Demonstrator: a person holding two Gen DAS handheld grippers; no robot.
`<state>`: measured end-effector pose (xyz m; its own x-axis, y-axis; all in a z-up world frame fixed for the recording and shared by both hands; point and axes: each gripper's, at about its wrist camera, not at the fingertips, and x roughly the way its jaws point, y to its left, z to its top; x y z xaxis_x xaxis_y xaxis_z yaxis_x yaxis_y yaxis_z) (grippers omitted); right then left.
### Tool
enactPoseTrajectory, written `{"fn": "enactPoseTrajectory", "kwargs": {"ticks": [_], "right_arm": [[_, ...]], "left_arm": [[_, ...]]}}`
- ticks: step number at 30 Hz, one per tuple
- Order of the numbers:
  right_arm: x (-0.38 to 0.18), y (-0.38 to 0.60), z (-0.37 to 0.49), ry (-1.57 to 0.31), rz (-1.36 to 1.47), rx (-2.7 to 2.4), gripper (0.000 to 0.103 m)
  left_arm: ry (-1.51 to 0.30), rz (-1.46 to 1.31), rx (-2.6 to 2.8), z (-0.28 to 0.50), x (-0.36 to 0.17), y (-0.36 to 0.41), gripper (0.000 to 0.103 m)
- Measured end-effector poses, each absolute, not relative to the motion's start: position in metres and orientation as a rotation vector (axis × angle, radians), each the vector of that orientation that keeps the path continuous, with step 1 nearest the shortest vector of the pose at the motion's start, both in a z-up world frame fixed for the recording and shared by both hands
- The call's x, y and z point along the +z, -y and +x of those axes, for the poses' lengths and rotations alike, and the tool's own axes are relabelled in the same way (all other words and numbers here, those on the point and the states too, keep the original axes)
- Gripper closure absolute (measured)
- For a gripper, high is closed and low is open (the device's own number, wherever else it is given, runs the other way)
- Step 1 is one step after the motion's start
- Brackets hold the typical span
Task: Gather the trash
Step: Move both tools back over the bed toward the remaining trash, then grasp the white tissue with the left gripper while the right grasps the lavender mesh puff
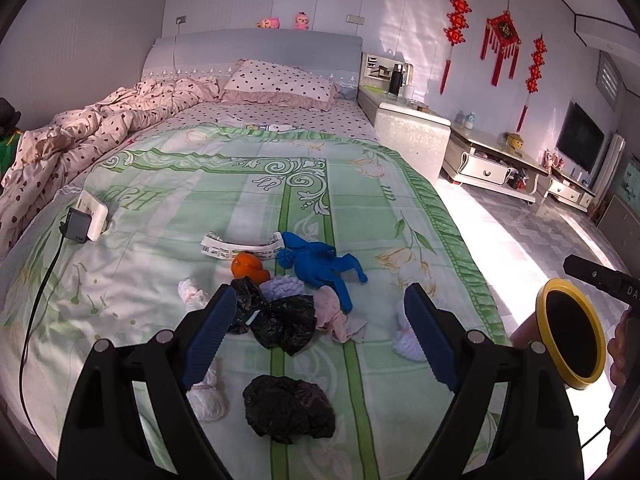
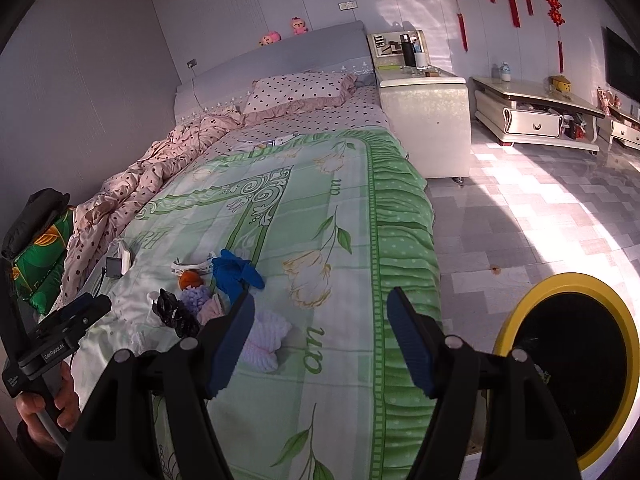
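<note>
Currently both the left gripper and right gripper hang released, jaws holding nothing. Trash, black bags and blue glove, lies on the bed; yellow-rimmed bin at four o'clock.

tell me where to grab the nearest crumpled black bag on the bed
Pinch the raised crumpled top of the black bag, coming from above with the left hand-held gripper. It lies as a loose mound apart from the other bits, so the folds give the pads something to catch.
</note>
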<state>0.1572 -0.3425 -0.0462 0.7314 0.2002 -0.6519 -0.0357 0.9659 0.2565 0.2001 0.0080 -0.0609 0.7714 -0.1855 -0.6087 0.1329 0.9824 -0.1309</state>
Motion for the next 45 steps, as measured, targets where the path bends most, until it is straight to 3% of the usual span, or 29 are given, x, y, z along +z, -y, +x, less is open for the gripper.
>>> {"fn": "enactPoseTrajectory", "kwargs": {"ticks": [17,37,40,42,45], "right_arm": [[-0.108,0.263,0.214,-0.894,0.179,0.185,0.038],[-0.172,0.243,0.248,-1.042,0.157,0.159,0.038],[-0.179,0.238,0.253,-1.052,0.152,0.161,0.039],[-0.183,0.235,0.255,-1.053,0.146,0.167,0.045],[-0.184,0.229,0.257,-1.048,0.126,0.177,0.051]], "left_arm": [[-0.778,-0.156,-0.009,0.206,-0.127,-0.107,0.021],[-0.893,-0.179,-0.014,0.232,-0.195,-0.109,0.023],[-0.901,-0.174,-0.014,0.236,-0.202,-0.107,0.028],[-0.915,-0.175,-0.012,0.24,-0.208,-0.107,0.034],[-0.931,-0.162,-0.013,0.243,-0.215,-0.106,0.049]]}}
